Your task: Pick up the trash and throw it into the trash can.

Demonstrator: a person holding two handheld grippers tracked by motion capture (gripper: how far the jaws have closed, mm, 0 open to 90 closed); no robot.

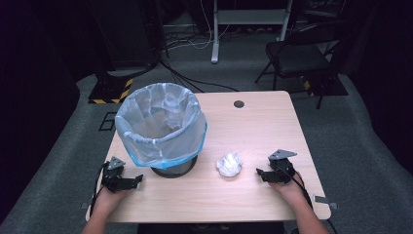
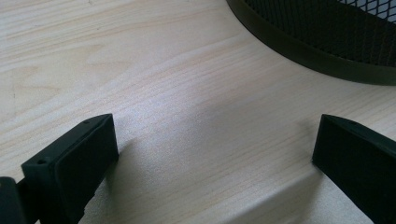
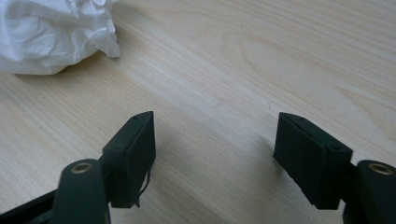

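We held the left gripper (image 1: 139,179) low at the near left corner of the table (image 1: 263,122), a pale wood-grain top with rounded corners and a small round cable hole (image 1: 238,104) near its far edge. In the left gripper view its jaws stood spread wide with only bare wood between them, and the black rim of the wastebasket's base (image 2: 299,51) curved across the upper right, close ahead.

Just beside that gripper stood the mesh wastebasket (image 1: 170,168), lined with a thin translucent bag (image 1: 160,129) whose blue-edged skirt was folded down over the outside. Some crumpled white paper (image 1: 170,117) lay inside the bag.

To the right of the basket, near it but apart, the crumpled white tissue (image 1: 229,164) rested on the bare tabletop. In the right gripper view the tissue (image 3: 51,32) sat at the upper left, ahead of the jaws and not touching them.

Our right gripper (image 1: 258,171) lay near the table's right edge, pointing toward the tissue, its jaws parted with nothing between them but wood.

Around the table the room was dim: grey carpet (image 1: 360,156), a yellow-and-black striped base (image 1: 113,92) at the far left, cables (image 1: 190,80) across the floor, a white desk leg (image 1: 215,34), and a black folding chair (image 1: 297,56) at the far right.
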